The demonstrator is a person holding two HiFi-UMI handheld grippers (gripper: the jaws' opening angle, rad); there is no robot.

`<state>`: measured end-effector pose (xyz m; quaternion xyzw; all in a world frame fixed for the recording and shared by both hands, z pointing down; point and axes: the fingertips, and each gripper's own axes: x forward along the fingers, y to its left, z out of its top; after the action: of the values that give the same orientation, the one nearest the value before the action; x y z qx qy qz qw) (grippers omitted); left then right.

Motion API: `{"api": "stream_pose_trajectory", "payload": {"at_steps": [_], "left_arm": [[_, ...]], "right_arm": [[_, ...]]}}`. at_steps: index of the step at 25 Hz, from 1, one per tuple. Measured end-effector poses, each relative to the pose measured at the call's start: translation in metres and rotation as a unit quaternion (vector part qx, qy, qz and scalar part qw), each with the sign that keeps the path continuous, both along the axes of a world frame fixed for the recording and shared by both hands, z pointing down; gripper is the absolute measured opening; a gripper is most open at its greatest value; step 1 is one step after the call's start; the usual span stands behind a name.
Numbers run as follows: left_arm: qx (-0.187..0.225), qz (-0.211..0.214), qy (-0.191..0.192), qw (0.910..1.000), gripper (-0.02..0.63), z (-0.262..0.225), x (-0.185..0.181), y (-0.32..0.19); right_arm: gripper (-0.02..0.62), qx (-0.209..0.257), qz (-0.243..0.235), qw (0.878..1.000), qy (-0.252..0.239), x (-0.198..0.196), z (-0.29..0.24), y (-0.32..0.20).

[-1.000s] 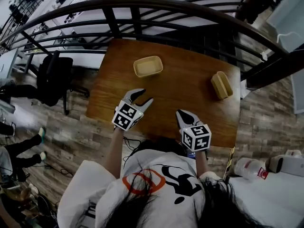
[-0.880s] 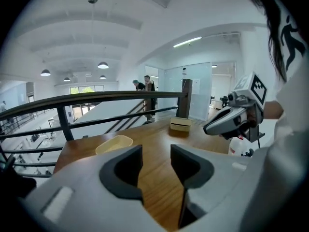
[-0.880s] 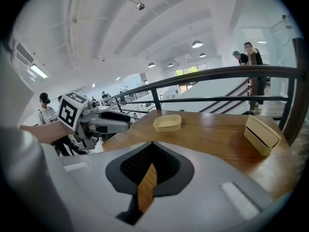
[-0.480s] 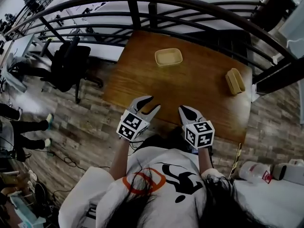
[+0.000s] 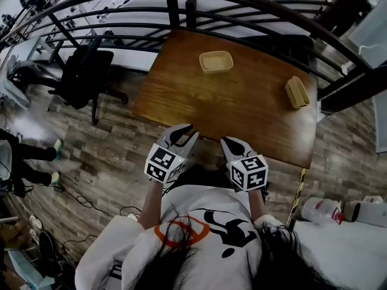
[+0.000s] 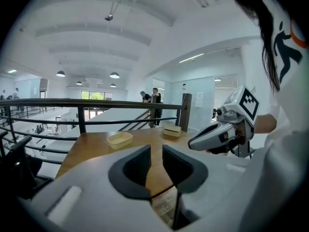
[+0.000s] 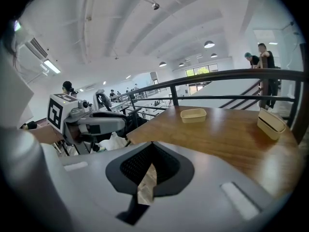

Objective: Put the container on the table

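An open tan container sits on the far middle of the brown wooden table; it also shows in the left gripper view and the right gripper view. A second tan container rests near the table's right edge. My left gripper hangs just off the near table edge, open and empty, its jaws apart. To its right, my right gripper is shut on nothing, jaws meeting at the tip. Both are far from the containers.
A dark metal railing curves around the table's far side and right. A black office chair stands on the wood-plank floor at the left. A white jug lies at the lower right.
The grippers have drawn back from over the table to its near edge, and the table now lies farther ahead. The left stays open, the right stays shut.
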<state>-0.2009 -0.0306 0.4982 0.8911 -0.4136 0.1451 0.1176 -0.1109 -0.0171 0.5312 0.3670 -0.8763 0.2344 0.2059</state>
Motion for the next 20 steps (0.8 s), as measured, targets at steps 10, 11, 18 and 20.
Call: {"api": "stream_pose_trajectory", "payload": {"at_steps": [10,11,18,20], "left_arm": [[0.016,0.01,0.012,0.9998,0.045,-0.011,0.035,0.026],[0.015,0.01,0.01,0.9998,0.045,-0.011,0.04,0.028],[0.022,0.016,0.012,0.9996,0.045,-0.025,0.097,0.068],[0.025,0.016,0.012,0.9995,0.045,-0.028,0.117,0.083]], "right_arm": [[0.02,0.014,-0.003,1.0,0.0,0.022,-0.011,0.016],[0.02,0.014,-0.002,1.0,0.0,0.027,-0.011,0.019],[0.02,0.014,0.007,1.0,-0.01,0.084,-0.015,0.063],[0.02,0.016,0.006,1.0,-0.014,0.101,-0.015,0.076]]}}
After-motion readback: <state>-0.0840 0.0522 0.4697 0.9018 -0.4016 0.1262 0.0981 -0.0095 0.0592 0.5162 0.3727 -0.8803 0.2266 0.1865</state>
